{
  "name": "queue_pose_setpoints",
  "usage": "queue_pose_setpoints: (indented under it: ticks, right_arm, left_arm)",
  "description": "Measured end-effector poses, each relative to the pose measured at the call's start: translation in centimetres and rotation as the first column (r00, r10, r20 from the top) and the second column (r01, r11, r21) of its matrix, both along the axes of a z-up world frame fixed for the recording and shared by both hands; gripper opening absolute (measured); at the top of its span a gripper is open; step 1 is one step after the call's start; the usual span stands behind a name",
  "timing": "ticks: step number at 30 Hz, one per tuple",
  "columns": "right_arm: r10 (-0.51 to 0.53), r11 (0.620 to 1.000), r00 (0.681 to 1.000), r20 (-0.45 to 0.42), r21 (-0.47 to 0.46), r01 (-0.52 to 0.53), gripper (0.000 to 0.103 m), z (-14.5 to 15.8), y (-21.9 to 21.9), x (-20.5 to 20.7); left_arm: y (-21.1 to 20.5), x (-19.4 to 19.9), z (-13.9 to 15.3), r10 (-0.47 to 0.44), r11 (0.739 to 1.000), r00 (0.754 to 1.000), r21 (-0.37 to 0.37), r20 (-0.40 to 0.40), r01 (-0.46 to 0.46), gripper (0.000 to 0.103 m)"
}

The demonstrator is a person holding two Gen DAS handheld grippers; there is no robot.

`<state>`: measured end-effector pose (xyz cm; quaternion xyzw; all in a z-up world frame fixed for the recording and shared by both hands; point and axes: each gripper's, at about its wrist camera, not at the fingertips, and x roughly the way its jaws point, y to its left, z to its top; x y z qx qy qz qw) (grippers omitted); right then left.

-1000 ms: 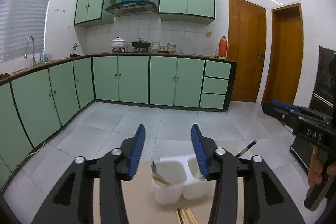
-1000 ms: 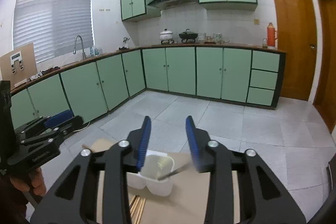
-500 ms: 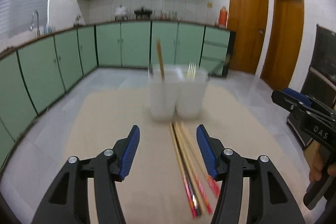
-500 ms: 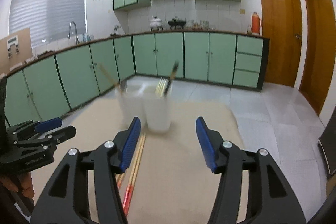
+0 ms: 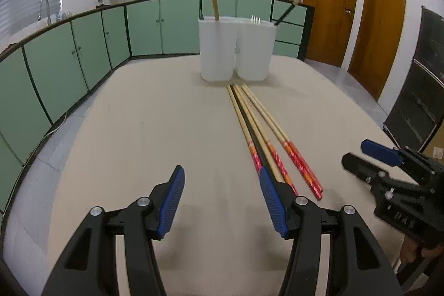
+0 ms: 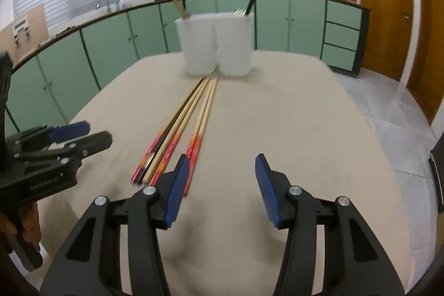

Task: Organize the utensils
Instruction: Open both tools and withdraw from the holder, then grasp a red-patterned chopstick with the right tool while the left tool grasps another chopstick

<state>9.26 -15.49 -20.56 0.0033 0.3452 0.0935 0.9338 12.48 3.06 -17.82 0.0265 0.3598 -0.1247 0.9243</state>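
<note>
Several long chopsticks (image 5: 266,135) with red-orange ends lie in a row on the beige table (image 5: 138,129), pointing at a white two-compartment holder (image 5: 236,49) at the far side. The holder has a wooden handle, a fork and a black-handled utensil in it. My left gripper (image 5: 222,185) is open and empty, low over the table, its right finger beside the chopsticks' red ends. My right gripper (image 6: 222,171) is open and empty; the chopsticks (image 6: 188,118) lie at its left finger, the holder (image 6: 216,43) beyond. Each gripper shows in the other's view.
Green kitchen cabinets and a counter with pots run behind the table (image 6: 277,115). Wooden doors (image 5: 347,13) stand at the right. A dark appliance (image 5: 421,90) stands at the far right. The table edge drops to tiled floor on both sides.
Both grippers have come down and drawn back from above the holder to low over the table's near part. Both have opened wider. The chopsticks now lie at their fingertips.
</note>
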Motion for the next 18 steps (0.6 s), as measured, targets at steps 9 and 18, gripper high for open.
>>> queue_pose_setpoints:
  ticks: [9,18]
  right_arm:
    - [0.026,0.999,0.997,-0.073,-0.04,-0.029,0.045,-1.9,1.2,-0.3]
    - [0.056,0.997,0.994,-0.09,-0.047,-0.061,0.045,-2.1,1.8,-0.1]
  left_arm:
    - [0.1,-0.4,-1.0,-0.006,1.0,0.999,0.004,-0.035,0.006,0.055]
    - [0.3,-0.3,-1.4,0.0,1.0,0.999,-0.005,-0.05,0.0,0.055]
